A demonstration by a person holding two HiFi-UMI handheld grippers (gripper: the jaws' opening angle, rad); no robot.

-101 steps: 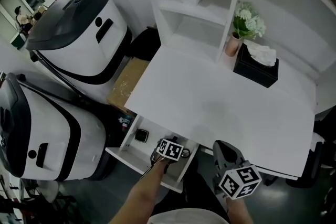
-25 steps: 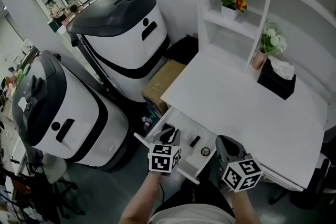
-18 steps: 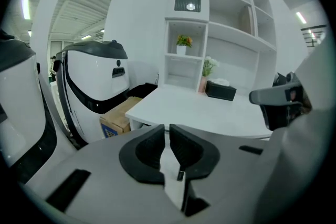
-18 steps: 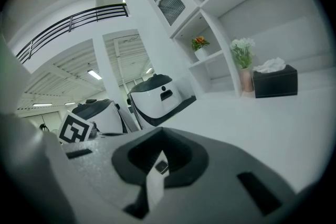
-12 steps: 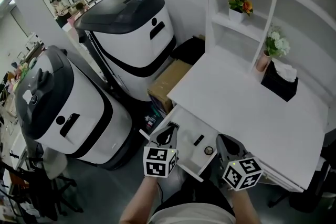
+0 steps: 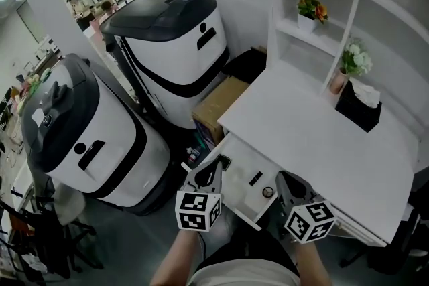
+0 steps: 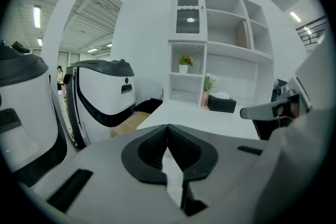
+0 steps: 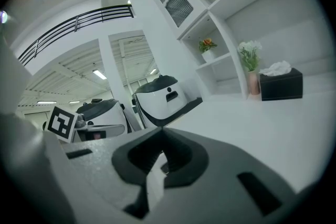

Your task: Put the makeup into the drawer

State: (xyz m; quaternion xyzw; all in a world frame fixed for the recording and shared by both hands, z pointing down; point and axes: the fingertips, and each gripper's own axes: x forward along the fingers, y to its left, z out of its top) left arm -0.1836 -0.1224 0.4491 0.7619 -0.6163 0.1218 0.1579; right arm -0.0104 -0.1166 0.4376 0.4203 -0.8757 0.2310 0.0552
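The white drawer [image 6: 240,171] stands pulled out from under the desk [image 6: 315,137]. Inside it lie a small black stick [image 6: 255,178], a round compact [image 6: 267,192] and a dark square item [image 6: 224,162]. My left gripper [image 6: 213,168] hovers over the drawer's left front corner, jaws shut with nothing between them; in the left gripper view the pads [image 7: 168,140] meet. To the right of the drawer is my right gripper [image 6: 287,181], which is also shut and empty [image 8: 161,147]. The drawer's contents do not show in either gripper view.
Two large white-and-black machines [image 6: 167,50] [image 6: 80,144] stand left of the desk, with a cardboard box [image 6: 218,104] between them and it. On the desk's far side are a black tissue box [image 6: 358,106], a pink vase [image 6: 337,80] and a shelf unit with potted flowers [image 6: 310,10].
My left gripper has lifted out of the drawer and drawn back toward me, leaving the makeup inside. The right gripper has stayed in place.
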